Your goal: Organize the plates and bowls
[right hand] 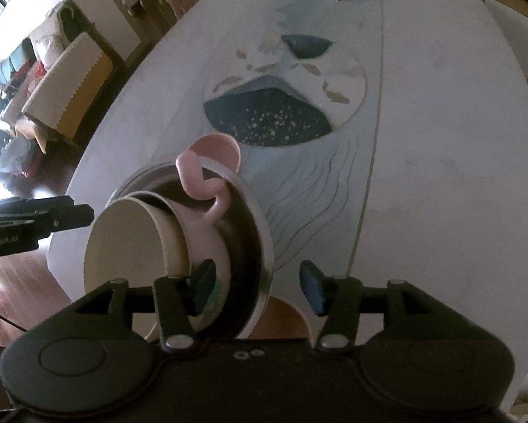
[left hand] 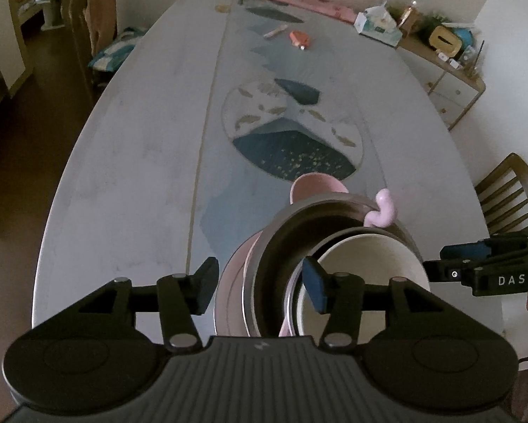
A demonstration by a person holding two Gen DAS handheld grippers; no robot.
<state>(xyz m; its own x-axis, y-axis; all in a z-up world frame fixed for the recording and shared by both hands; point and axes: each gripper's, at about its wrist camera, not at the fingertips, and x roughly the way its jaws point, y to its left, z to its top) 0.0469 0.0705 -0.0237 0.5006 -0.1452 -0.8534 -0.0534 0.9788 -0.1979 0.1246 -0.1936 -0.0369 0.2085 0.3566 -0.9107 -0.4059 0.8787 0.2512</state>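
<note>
**Both grippers open over a nested stack of dishes at the table's near edge**

The left gripper (left hand: 260, 287) has its jaws parted, straddling the rim of a dark metal bowl (left hand: 281, 243) without pressing on it. The right gripper (right hand: 255, 287) is likewise parted; one pad sits inside the bowl beside a pink cup (right hand: 207, 243), the other hangs clear over the table (right hand: 440, 141). Nothing is gripped.

The stack sits at the table's near edge: a cream bowl (left hand: 366, 264) and the cup with its curled handle (right hand: 200, 187) lean tilted inside the metal bowl, which rests on a pink plate (left hand: 232, 282). A second pink dish (left hand: 313, 185) peeks out just behind.

The nesting step looks finished. Next likely comes lifting clear, or straightening the tilted pieces, which calls for care not to tip them.

The stack's underside, and whether the cup touches the cream bowl, are hidden by the grippers.
</note>
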